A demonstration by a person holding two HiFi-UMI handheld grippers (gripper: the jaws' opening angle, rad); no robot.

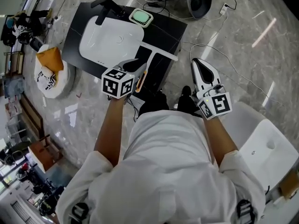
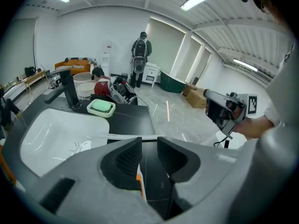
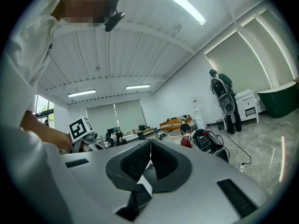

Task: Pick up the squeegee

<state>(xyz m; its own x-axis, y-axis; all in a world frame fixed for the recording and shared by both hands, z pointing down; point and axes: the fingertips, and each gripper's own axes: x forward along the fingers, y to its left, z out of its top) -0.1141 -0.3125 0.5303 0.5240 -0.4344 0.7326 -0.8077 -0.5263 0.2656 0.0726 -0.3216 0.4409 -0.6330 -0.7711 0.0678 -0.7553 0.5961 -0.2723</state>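
Note:
The squeegee point(image 1: 158, 52) lies on the black counter point(image 1: 168, 29), its white blade point(image 2: 126, 136) across the front right part and its white-and-orange handle point(image 2: 139, 181) running back toward me. My left gripper point(image 1: 135, 65) is tilted down over that handle. Its jaws stand open on either side of the handle point(image 1: 141, 80), and the pads do not press on it. In the left gripper view the gripper point(image 2: 148, 148) shows a clear gap between the pads. My right gripper point(image 1: 198, 62) hovers off the counter's right side, pointing level, shut and empty point(image 3: 150, 155).
A white sink basin point(image 1: 110, 41) fills the counter's left, with a black faucet point(image 1: 103, 6) and a green soap dish point(image 1: 141, 17) behind it. Cables trail over the marble floor. A white chair point(image 1: 266, 148) stands at my right. A person point(image 2: 139, 59) stands far off.

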